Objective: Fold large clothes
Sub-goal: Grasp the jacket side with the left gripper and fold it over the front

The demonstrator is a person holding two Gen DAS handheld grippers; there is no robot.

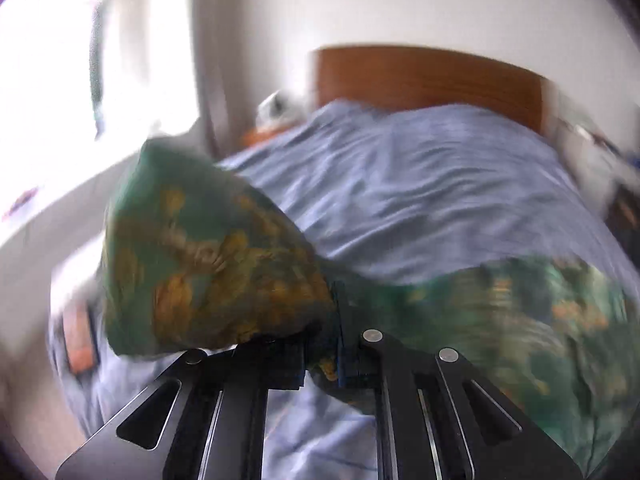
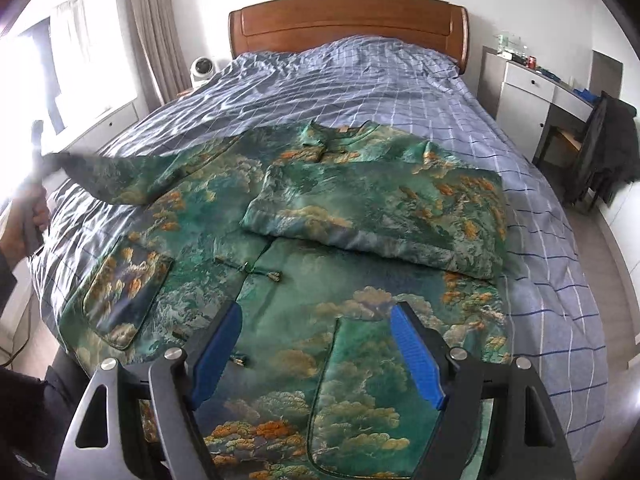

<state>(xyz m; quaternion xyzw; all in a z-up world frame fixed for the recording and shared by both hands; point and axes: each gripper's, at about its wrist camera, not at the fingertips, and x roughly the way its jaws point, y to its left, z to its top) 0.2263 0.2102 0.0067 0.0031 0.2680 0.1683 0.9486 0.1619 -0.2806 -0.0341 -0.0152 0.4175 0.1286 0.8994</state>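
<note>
Jacket (image 2: 320,248): green with orange clouds, spread across the lower half of the bed (image 2: 400,88); 1 sleeve folded over its chest at centre right.
Left hand-held gripper (image 1: 322,360): closed on the other sleeve (image 1: 208,256), raised at the left edge.
Right hand-held gripper (image 2: 316,356): wide open above the jacket's hem, holding nothing.
Room: wooden headboard (image 2: 348,20) at top, white desk (image 2: 536,88) upper right.
</note>
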